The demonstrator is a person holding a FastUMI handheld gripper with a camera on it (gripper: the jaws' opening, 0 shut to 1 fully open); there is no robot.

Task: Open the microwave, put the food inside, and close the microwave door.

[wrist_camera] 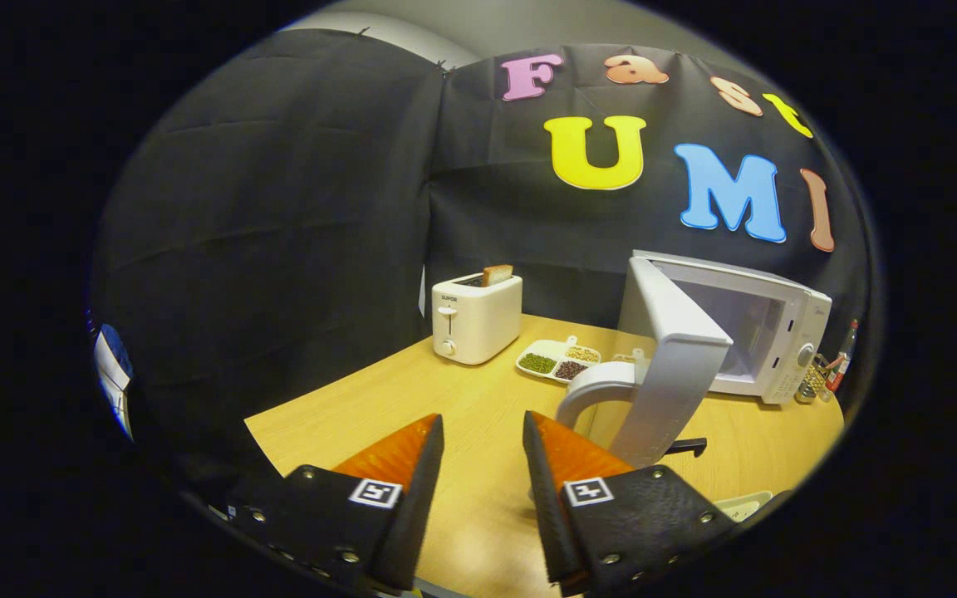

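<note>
The white microwave (777, 332) stands on the wooden table (412, 399), beyond my fingers and to their right. Its door (674, 357) is swung wide open towards me, and the pale cavity (736, 332) shows behind it. A white divided dish (557, 361) with green, dark and pale beans lies between the toaster and the microwave. My gripper (483, 432) hovers over the table's near part, open, with bare tabletop between its fingers. It is well short of the dish and the door.
A white toaster (476, 318) with a bread slice (497, 274) sticking out stands at the back. A white curved handle (591, 397) and a short black handle (686, 447) sit by the door's lower edge. Small bottles (827, 374) stand right of the microwave.
</note>
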